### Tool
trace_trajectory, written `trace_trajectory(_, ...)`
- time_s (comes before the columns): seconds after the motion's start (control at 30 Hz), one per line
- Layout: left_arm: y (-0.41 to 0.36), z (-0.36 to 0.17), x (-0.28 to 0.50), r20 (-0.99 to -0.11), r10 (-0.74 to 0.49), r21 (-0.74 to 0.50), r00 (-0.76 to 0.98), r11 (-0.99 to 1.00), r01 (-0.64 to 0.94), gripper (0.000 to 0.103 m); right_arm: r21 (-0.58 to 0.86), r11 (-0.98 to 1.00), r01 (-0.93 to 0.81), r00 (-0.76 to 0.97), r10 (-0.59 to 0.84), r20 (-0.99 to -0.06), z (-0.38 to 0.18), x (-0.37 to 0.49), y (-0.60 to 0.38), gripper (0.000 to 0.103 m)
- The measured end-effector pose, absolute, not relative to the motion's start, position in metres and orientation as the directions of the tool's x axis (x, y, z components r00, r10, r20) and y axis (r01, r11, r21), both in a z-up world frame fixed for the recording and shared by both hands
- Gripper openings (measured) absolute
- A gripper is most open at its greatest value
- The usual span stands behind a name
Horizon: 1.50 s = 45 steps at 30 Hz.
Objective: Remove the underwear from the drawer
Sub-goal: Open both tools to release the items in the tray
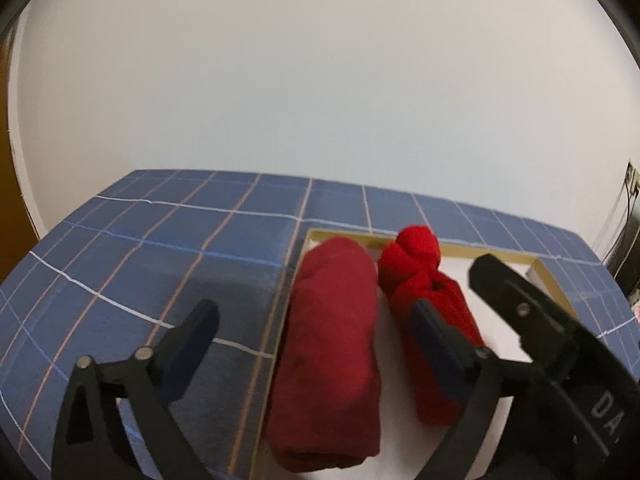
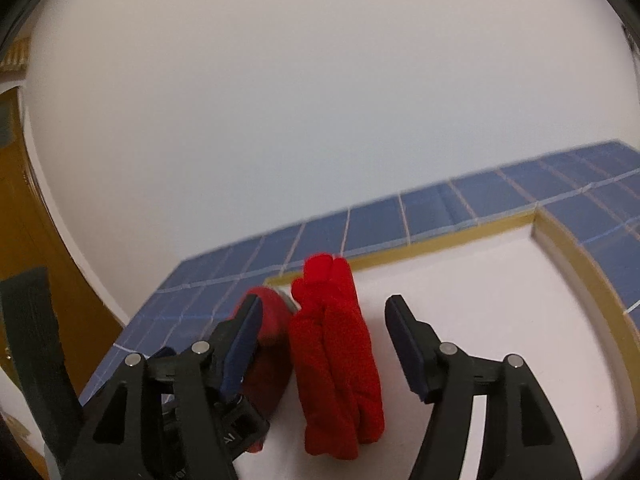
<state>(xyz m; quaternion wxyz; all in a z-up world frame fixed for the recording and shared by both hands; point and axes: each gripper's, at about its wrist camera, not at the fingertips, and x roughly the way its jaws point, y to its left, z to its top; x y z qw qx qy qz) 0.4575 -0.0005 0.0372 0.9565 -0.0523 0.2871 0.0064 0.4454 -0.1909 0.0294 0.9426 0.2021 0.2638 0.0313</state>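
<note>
A shallow drawer with a white floor and a tan rim point(image 1: 546, 276) is set into a blue checked surface point(image 1: 140, 260). Two rolled pieces of underwear lie in it. The dark red roll point(image 1: 332, 352) rests against the left wall, between the fingers of my open left gripper point(image 1: 316, 320), and neither pad presses on it. Beside it on the right is the bright red roll point(image 2: 336, 360), which my open right gripper point(image 2: 326, 320) straddles with gaps on both sides. The dark red roll point(image 2: 272, 320) shows behind the right gripper's left finger. One right gripper finger point(image 1: 516, 300) appears in the left wrist view.
The drawer's rim point(image 2: 560, 240) bounds a bare white floor to the right of the rolls. A plain white wall stands behind the blue checked surface point(image 2: 440, 208). A wooden door point(image 2: 24, 200) is at the far left, and cables point(image 1: 632, 200) hang at the far right.
</note>
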Motion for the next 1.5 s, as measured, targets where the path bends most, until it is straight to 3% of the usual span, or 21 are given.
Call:
trace_trajectory(0.27, 0.008, 0.044, 0.44, -0.483, 0.047, -0.097, 0.874, 0.99, -0.107, 0.103, 0.234, 0.97, 0.071, 0.93, 0.02, -0.367, 0.047, 0.42, -0.169, 0.071)
trace_trajectory(0.6, -0.009, 0.057, 0.41, -0.333, 0.148, 0.002, 0.931, 0.988, -0.157, 0.103, 0.235, 0.957, 0.169, 0.936, -0.081, -0.344, 0.051, 0.414, -0.179, 0.072)
trace_trajectory(0.97, -0.008, 0.058, 0.409, -0.337, 0.089, -0.014, 0.937, 0.995, -0.099, 0.103, 0.292, 0.942, 0.167, 0.937, -0.059, -0.345, 0.047, 0.405, -0.19, 0.077)
trace_trajectory(1.5, 0.003, 0.061, 0.386, -0.339, 0.111, -0.007, 0.934, 0.993, -0.12, 0.103, 0.315, 0.935, 0.165, 0.928, -0.039, -0.371, 0.043, 0.396, -0.195, 0.077)
